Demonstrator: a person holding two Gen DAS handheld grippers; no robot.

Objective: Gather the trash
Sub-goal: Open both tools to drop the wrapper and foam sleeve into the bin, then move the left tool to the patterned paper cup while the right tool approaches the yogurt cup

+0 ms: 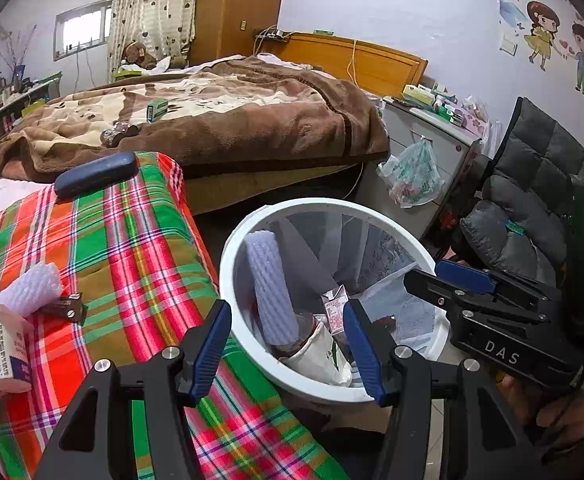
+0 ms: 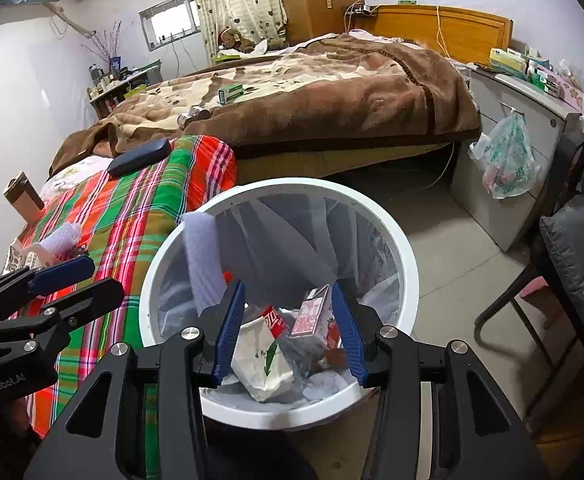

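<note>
Smooth white plastic bin [image 2: 405, 264], thin liner, seemingly foam sleeve [image 2: 202, 256], woven plaid cloth [image 1: 132, 240].

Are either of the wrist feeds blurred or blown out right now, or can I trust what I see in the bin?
Left wrist view: sharp, bin contents readable, window blown out, fisheye bending and dark corners. Right wrist view: foam sleeve in the bin smeared by blur, carton clear, window overexposed.

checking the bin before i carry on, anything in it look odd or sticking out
One thing: the purple foam sleeve stands on end against the wall of the white bin, its top poking above the rim. The carton and paper cup lie inside.
</note>
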